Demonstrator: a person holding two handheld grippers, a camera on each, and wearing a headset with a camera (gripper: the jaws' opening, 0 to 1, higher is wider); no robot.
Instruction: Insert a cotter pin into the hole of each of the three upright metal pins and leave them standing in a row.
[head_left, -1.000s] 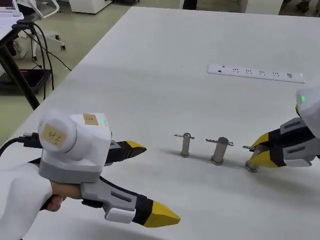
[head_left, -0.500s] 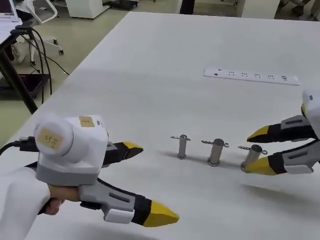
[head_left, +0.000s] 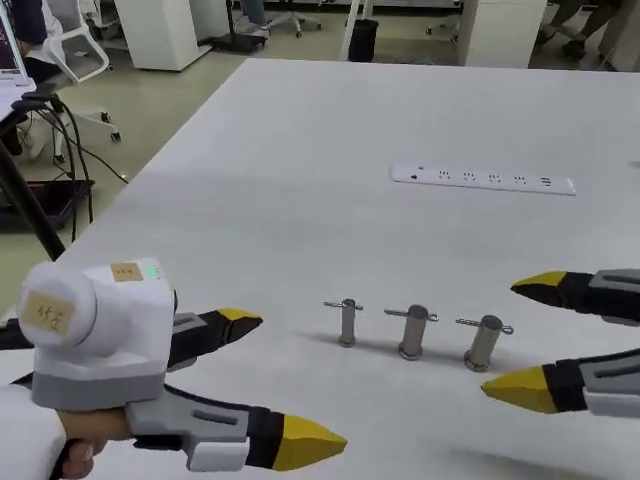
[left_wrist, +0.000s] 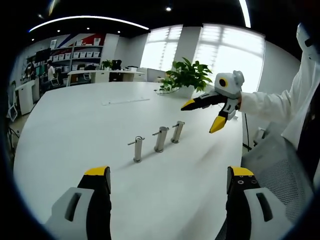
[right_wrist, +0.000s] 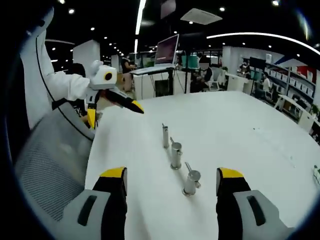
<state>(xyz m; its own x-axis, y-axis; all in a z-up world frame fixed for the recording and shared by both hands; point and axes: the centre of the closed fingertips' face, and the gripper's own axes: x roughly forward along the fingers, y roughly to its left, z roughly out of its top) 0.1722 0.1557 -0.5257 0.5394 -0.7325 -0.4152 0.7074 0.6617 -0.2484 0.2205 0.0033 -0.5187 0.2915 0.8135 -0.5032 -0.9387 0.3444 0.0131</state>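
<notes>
Nearest the person, the left gripper (head_left: 280, 380), a grey-and-black tool with yellow-tipped jaws, is held by a hand (head_left: 72, 456) at the end of a white sleeve (head_left: 20, 440). Its jaws stand wide apart with nothing between them, above the white workbench top (head_left: 300, 180). Ahead of those tips, three short grey metal pins stand upright in a row: the first pin (head_left: 347, 322) closest to the left gripper, the middle pin (head_left: 412, 332) next, and the third pin (head_left: 484, 342) at the far end of the line. A thin wire cotter pin (head_left: 343, 305) lies crosswise through the top of the first, and the other two carry the same (one each, ends sticking out on both sides). The right gripper (head_left: 520, 335) faces the row from the opposite end, its yellow-tipped jaws likewise spread and holding nothing. The third pin sits just in front of the gap between them, touching neither tip. In the right gripper view the row runs away from between its jaws toward the left gripper. Farther out, beyond the row from both tools, a long white power strip (head_left: 483, 180) lies flat on the workbench. In the left gripper view a potted green plant (left_wrist: 187, 75) stands past the table's far edge.
</notes>
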